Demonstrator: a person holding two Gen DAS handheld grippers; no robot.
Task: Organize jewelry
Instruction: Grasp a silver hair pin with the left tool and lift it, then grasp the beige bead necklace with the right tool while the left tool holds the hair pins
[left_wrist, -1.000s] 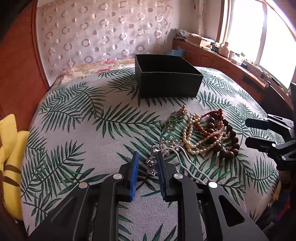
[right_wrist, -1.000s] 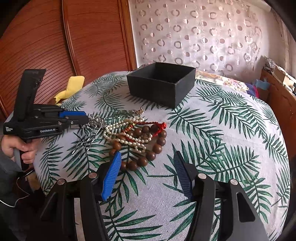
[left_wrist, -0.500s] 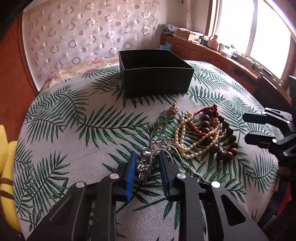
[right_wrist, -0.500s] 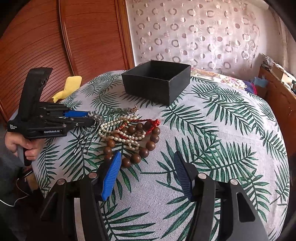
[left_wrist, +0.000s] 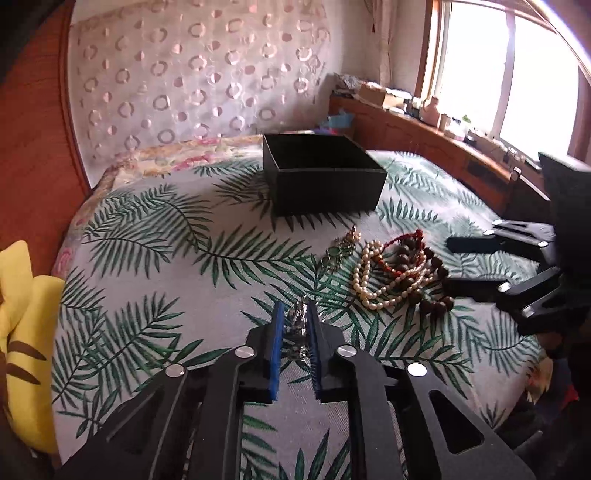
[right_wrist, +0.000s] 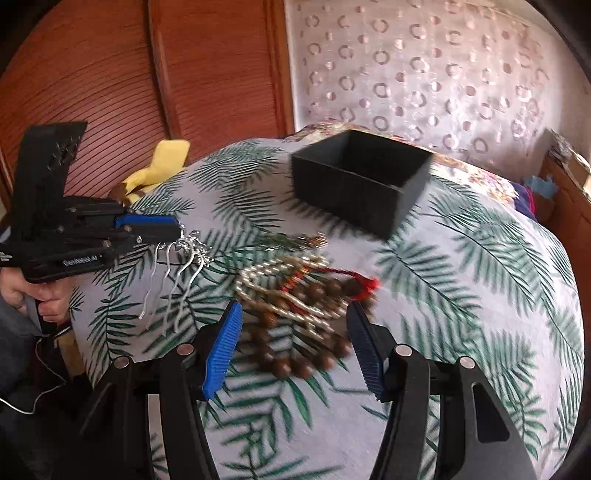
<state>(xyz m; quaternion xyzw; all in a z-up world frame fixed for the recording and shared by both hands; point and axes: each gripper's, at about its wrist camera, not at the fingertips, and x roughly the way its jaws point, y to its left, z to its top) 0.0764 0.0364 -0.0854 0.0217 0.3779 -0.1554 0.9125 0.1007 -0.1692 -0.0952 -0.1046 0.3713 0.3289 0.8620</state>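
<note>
My left gripper (left_wrist: 295, 314) is shut on a silver hair comb (left_wrist: 297, 325) and holds it lifted above the table; in the right wrist view the comb (right_wrist: 181, 269) hangs prongs-down from that gripper (right_wrist: 179, 230). A pearl necklace (left_wrist: 373, 280), a brown bead bracelet (left_wrist: 430, 273) with red cord and a small green-gold piece (left_wrist: 340, 251) lie in a pile. My right gripper (right_wrist: 293, 328) is open, low over the brown beads (right_wrist: 295, 354) and pearls (right_wrist: 280, 291). An open black box (left_wrist: 321, 177) stands behind the pile and also shows in the right wrist view (right_wrist: 360, 184).
The round table has a palm-leaf cloth (left_wrist: 166, 266). A yellow plush (left_wrist: 22, 325) lies off the left edge. A wooden wall (right_wrist: 110, 74) and a curtain (right_wrist: 424, 66) stand behind. A window ledge (left_wrist: 443, 129) with clutter runs along the right.
My left gripper has closed on the silver comb and lifted it off the cloth. My right gripper has moved forward and down over the bead pile.
</note>
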